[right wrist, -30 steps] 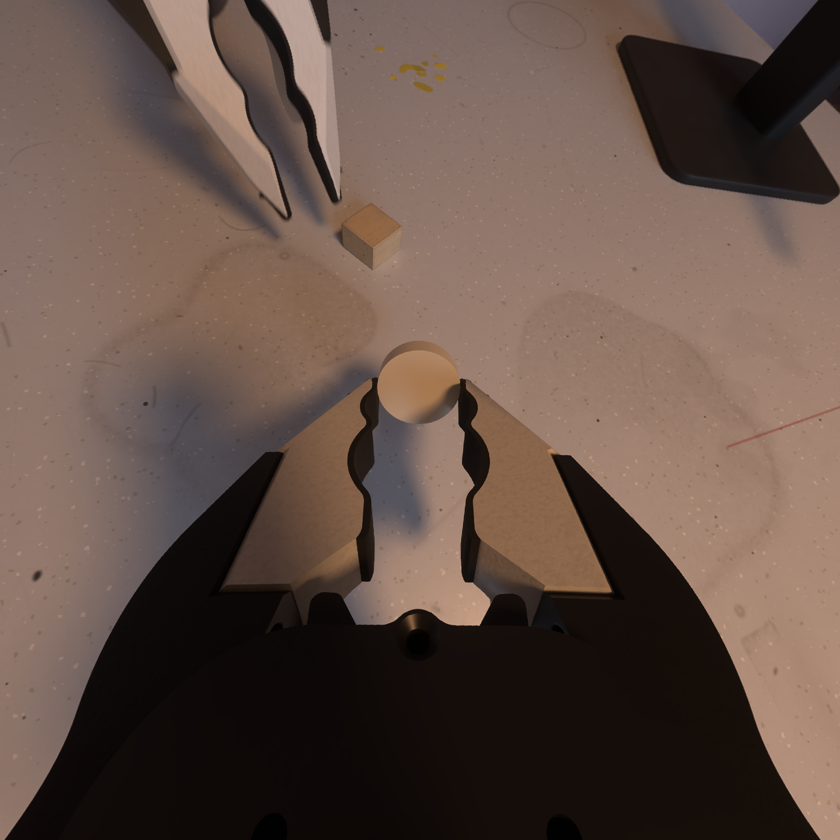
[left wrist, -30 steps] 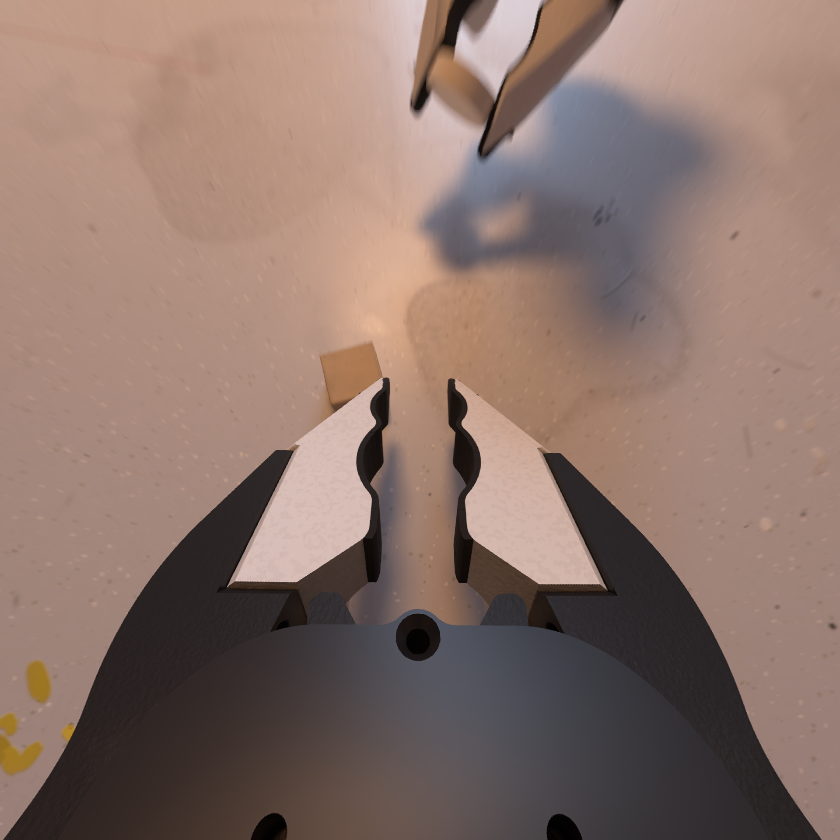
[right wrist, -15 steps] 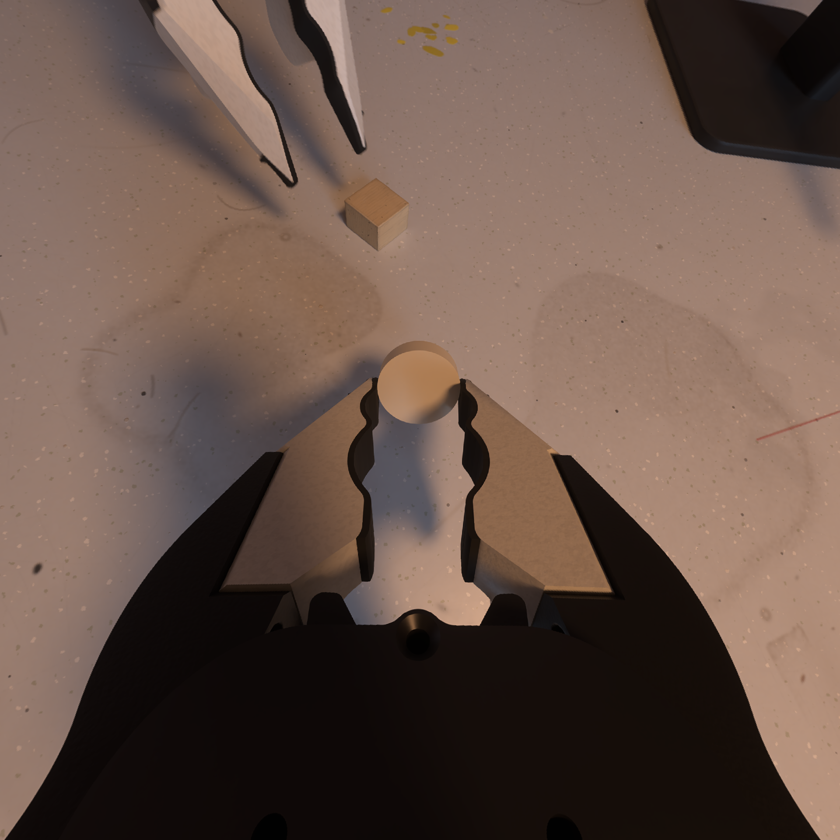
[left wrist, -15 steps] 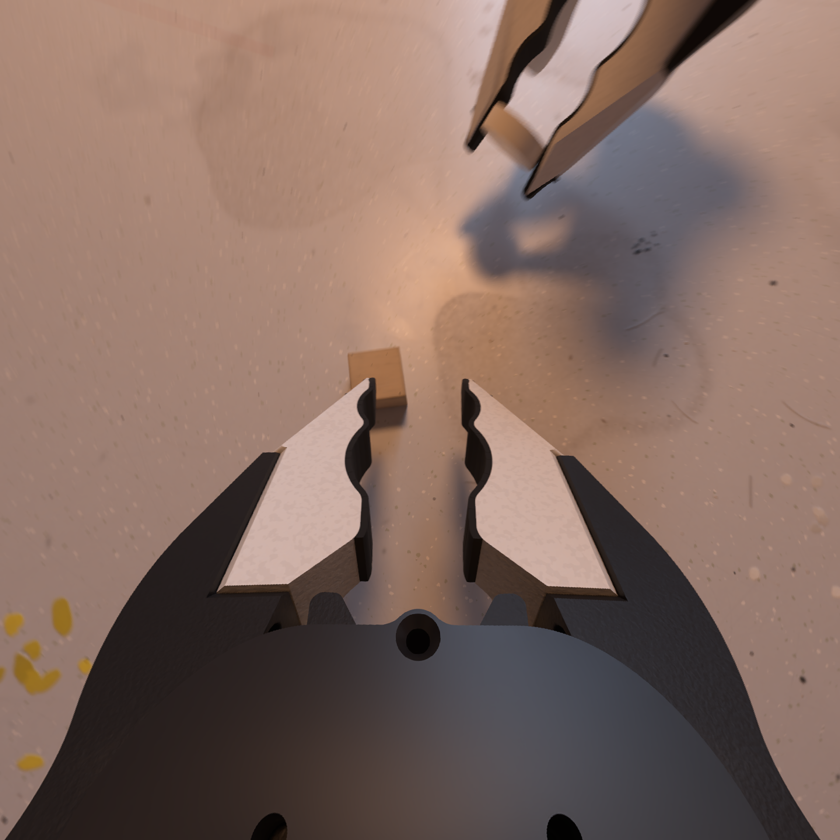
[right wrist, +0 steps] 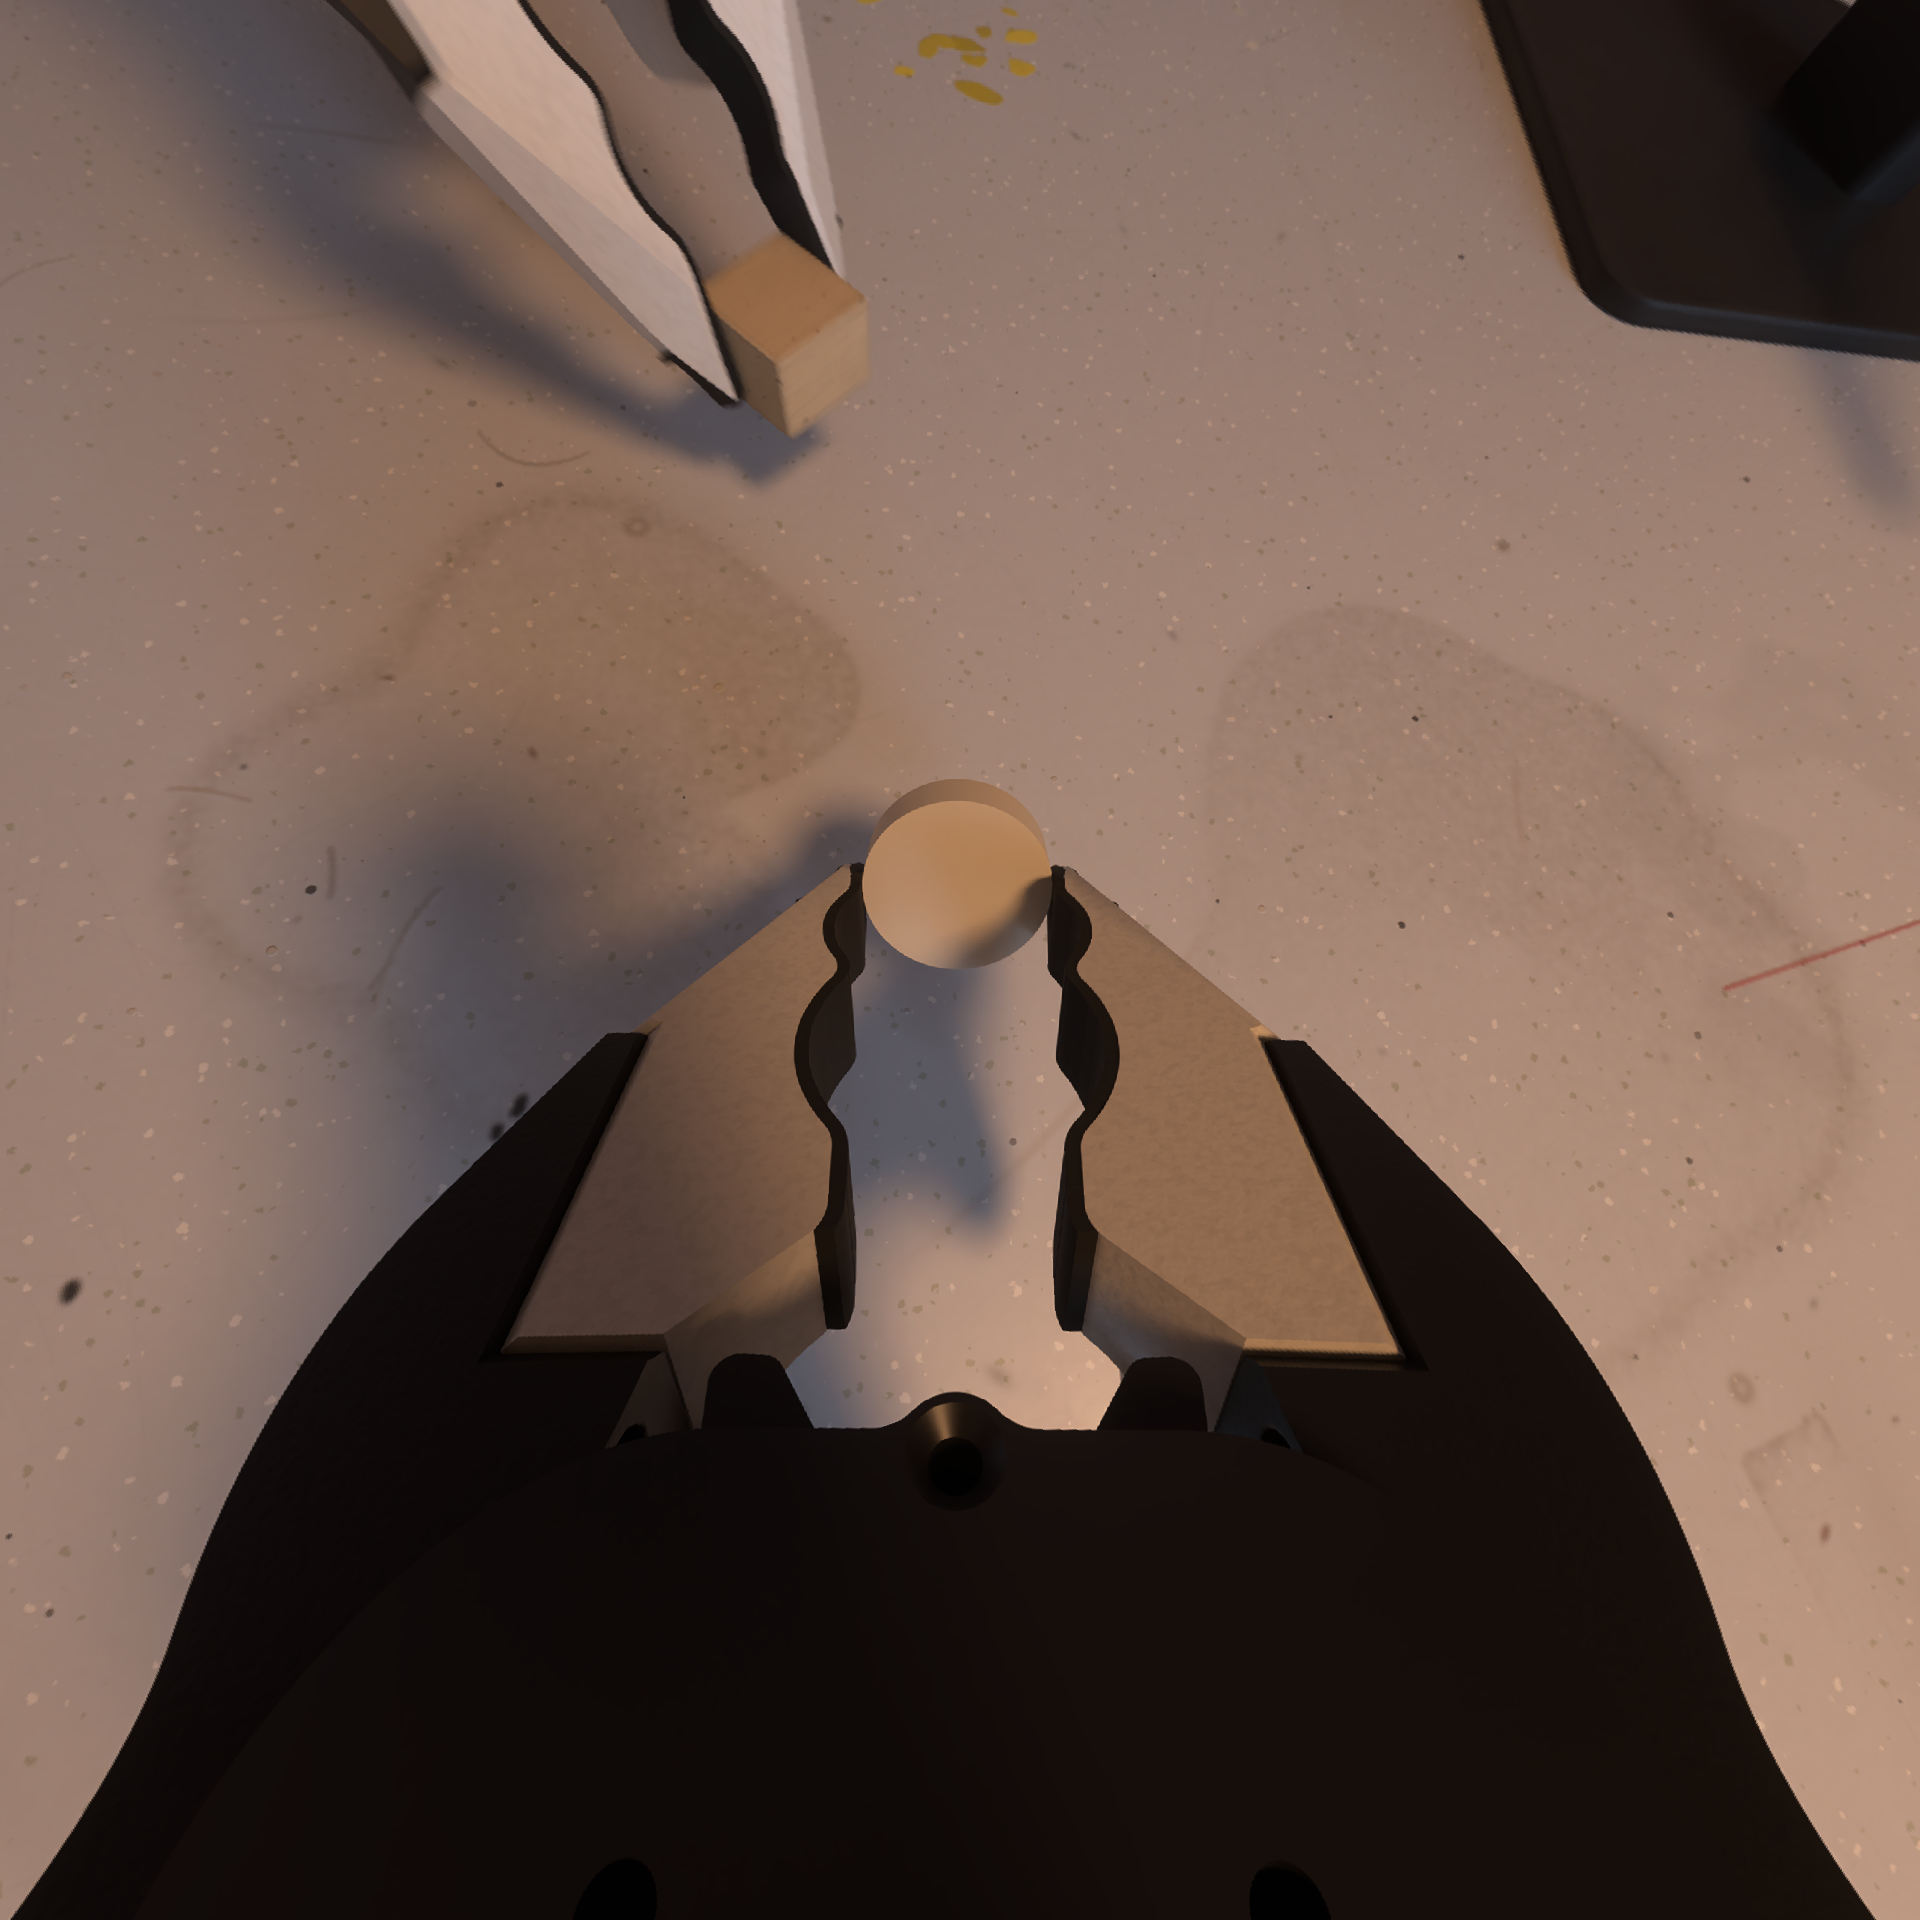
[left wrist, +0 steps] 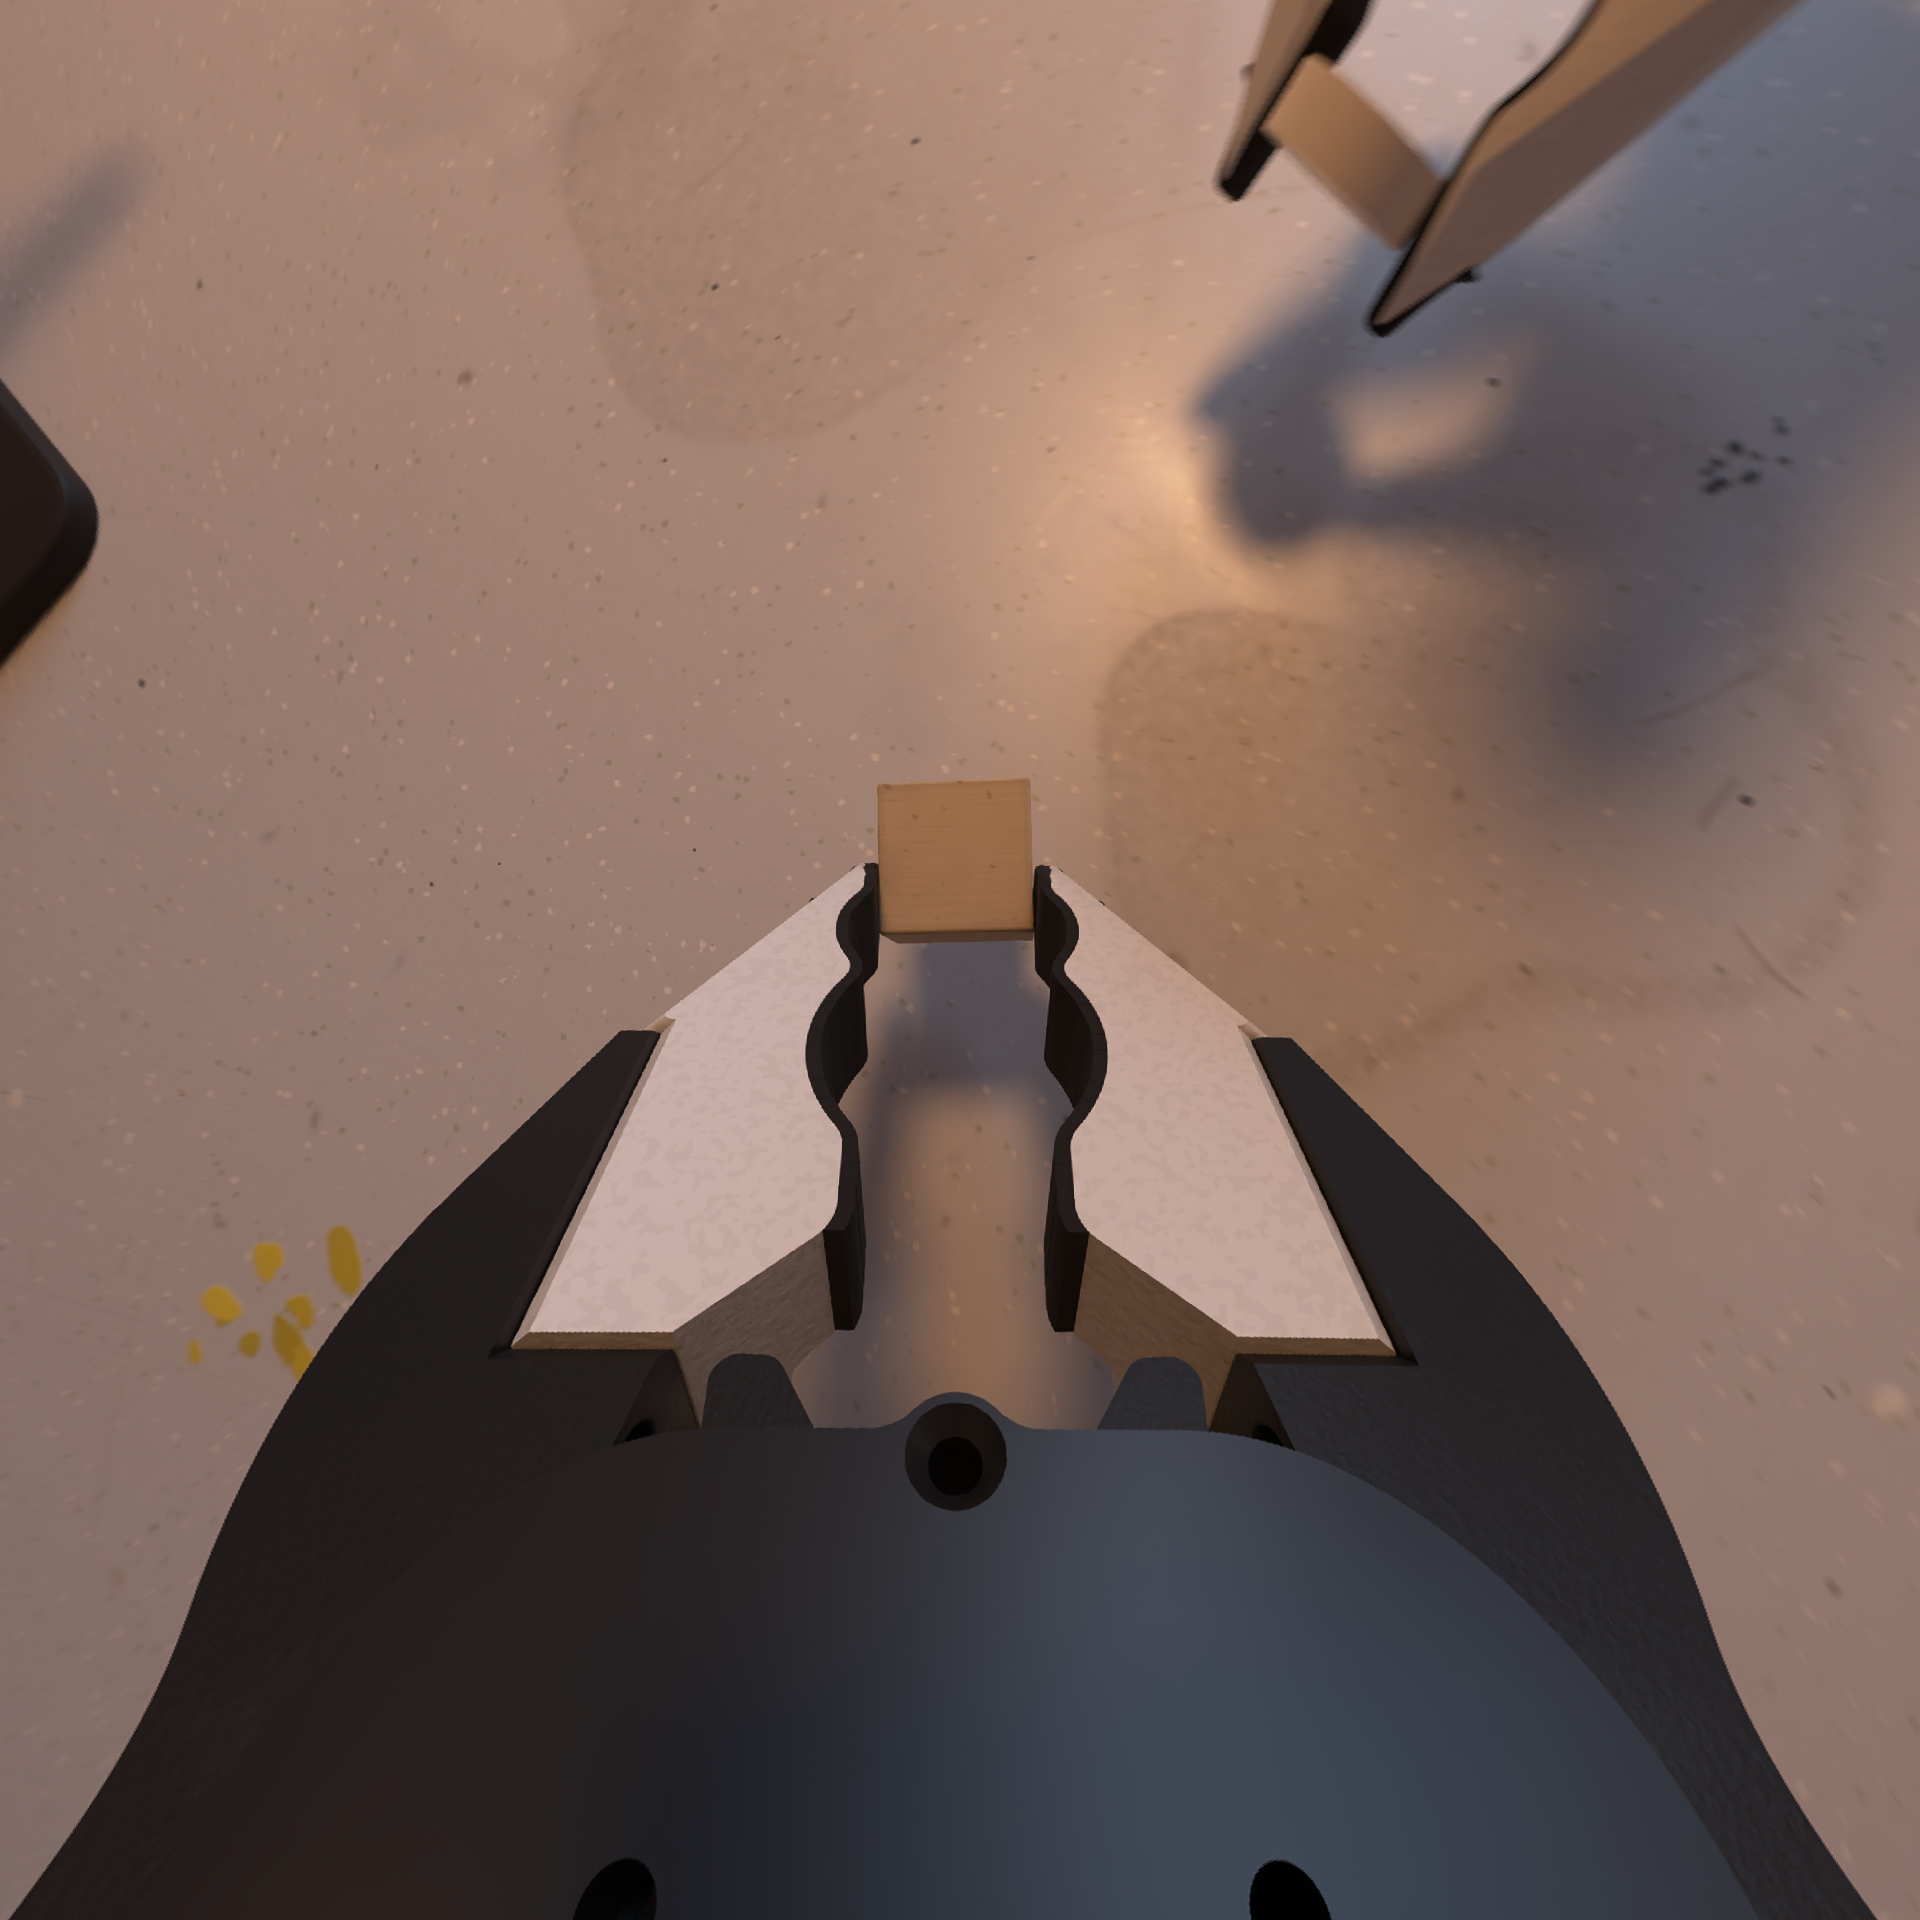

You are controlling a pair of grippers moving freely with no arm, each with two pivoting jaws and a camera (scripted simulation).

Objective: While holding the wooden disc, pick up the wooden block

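My left gripper (left wrist: pixel 955 894) is shut on the small wooden block (left wrist: pixel 954 860), which sits squarely between its fingertips. In the right wrist view the same block (right wrist: pixel 800 332) shows at the top left, pinched at the tips of the left gripper (right wrist: pixel 784 343), low over the table. I cannot tell whether it is clear of the surface. My right gripper (right wrist: pixel 956 894) is shut on the round wooden disc (right wrist: pixel 954 873), held by its edge above the table. The disc (left wrist: pixel 1351 156) also shows at the top right of the left wrist view.
A black stand base (right wrist: pixel 1714 177) stands at the far right of the right wrist view, and its corner (left wrist: pixel 42 540) shows at the left edge of the left wrist view. Yellow paint spots (left wrist: pixel 281 1309) and faint round stains mark the speckled table (right wrist: pixel 1351 520).
The left gripper moved over the block, straddled it and shut on it. The block has turned square to the fingers. The right gripper still holds the disc and drifted away.
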